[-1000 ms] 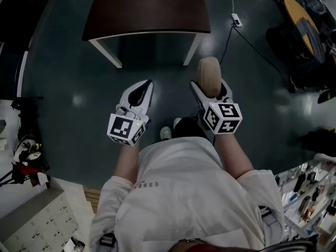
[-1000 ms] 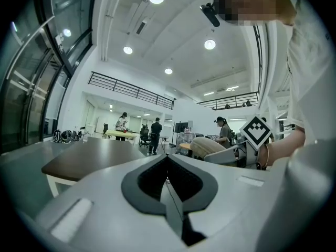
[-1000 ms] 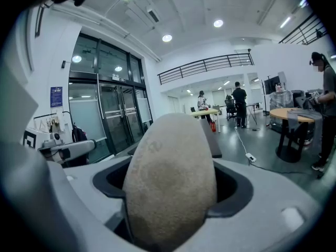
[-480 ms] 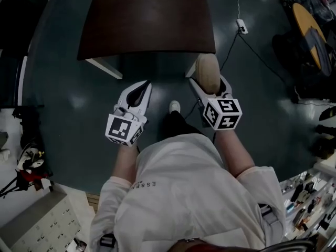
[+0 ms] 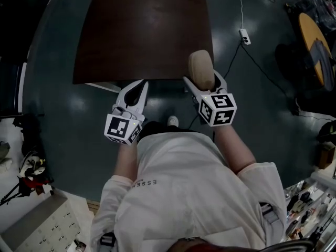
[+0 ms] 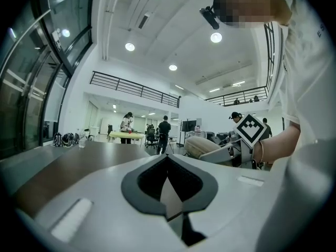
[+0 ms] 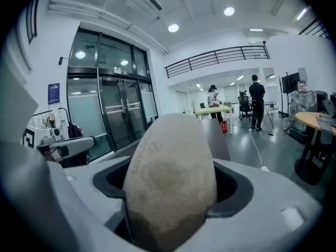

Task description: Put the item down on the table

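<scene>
One item, shirt lettered "ESSE"

White power strip and cable on dark floor, round yellow table at right

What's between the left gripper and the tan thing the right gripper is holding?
In the head view, only the brown table's near edge and dark floor separate the left gripper from the tan oval item.
</scene>
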